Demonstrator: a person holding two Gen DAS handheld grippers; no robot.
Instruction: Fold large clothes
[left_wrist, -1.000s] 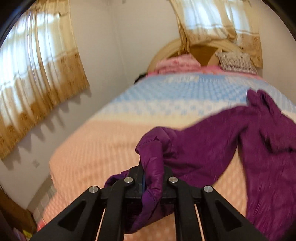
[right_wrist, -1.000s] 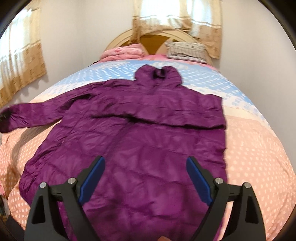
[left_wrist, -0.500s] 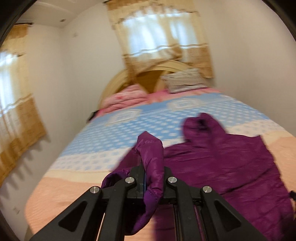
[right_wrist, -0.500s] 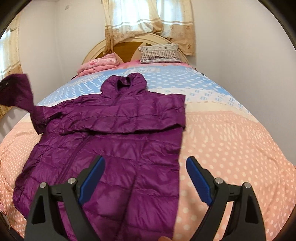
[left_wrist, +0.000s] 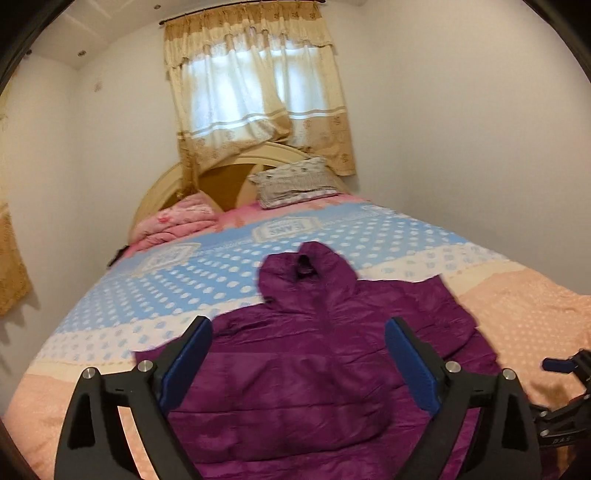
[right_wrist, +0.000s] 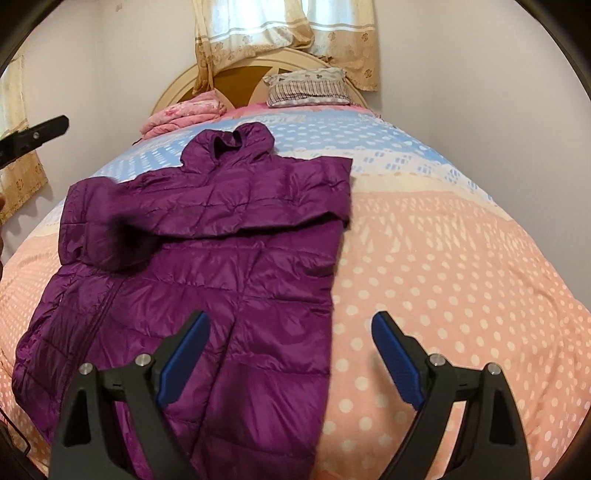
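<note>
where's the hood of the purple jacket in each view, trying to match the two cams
Left wrist view: the hood lies just above centre, at the jacket's far end, on the blue dotted band of the bedspread.
Right wrist view: the hood sits upper left of centre, on the same blue band.
Shared landmark: the striped pillow against the headboard.

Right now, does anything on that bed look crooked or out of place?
Only a little. The purple jacket has its right sleeve folded neatly across the chest, but the left sleeve lies bunched and crumpled. The curtain is also caught over the headboard. Nothing looks spilled or damaged.
</note>
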